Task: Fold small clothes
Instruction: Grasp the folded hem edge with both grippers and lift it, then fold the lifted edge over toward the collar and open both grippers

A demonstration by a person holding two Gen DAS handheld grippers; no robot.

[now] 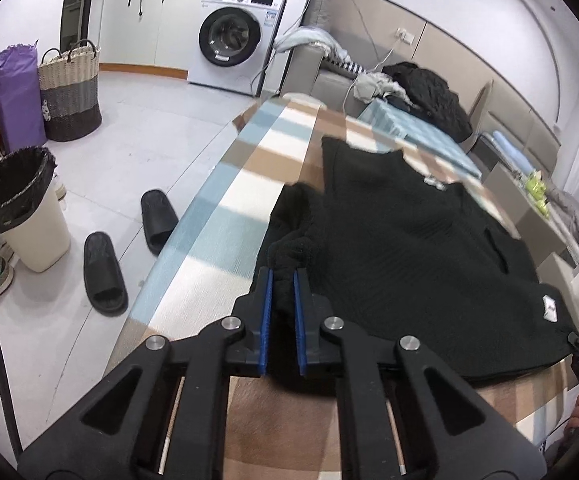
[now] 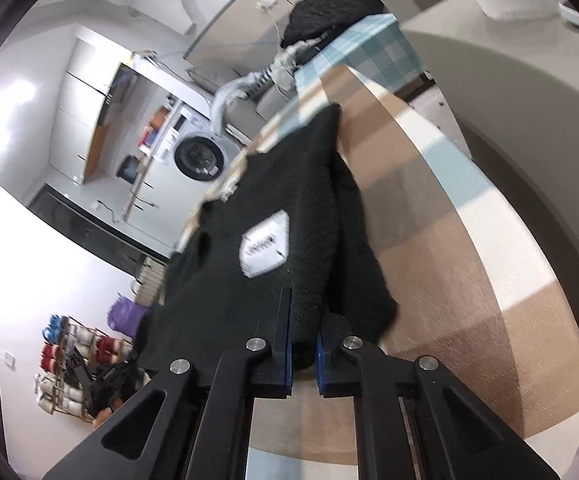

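- The black knitted garment [image 1: 409, 248] lies spread on the bench [image 1: 217, 216] under its checked cloth, straight ahead of my left claw [image 1: 283, 280]; its near left part is bunched into a lump right at that claw's tips.
- My left claw pinches that bunched fold between its blue pads [image 1: 266, 312], which stand narrowly apart with the knit filling the gap.
- My right claw [image 2: 303, 320] grips the garment's edge on the other side; its pads are pressed onto the fabric, and the white label [image 2: 265, 246] sits just beyond its tips.
- To do this step well, I judge I should lift both grips together at an even height, carry the fold across so the edges meet, and lay it down flat before letting go; a lopsided lift would likely drag the knit askew.
- The lump at the left claw wants smoothing, or the fold will come out thick.
- Count: one garment on the bench, two white labels visible on it in the left view, two claws.
- To the left of the left claw, on the floor: two black slippers [image 1: 105, 272], one bin [image 1: 25, 208], one woven basket [image 1: 71, 92]; farther ahead, one washing machine [image 1: 231, 40].
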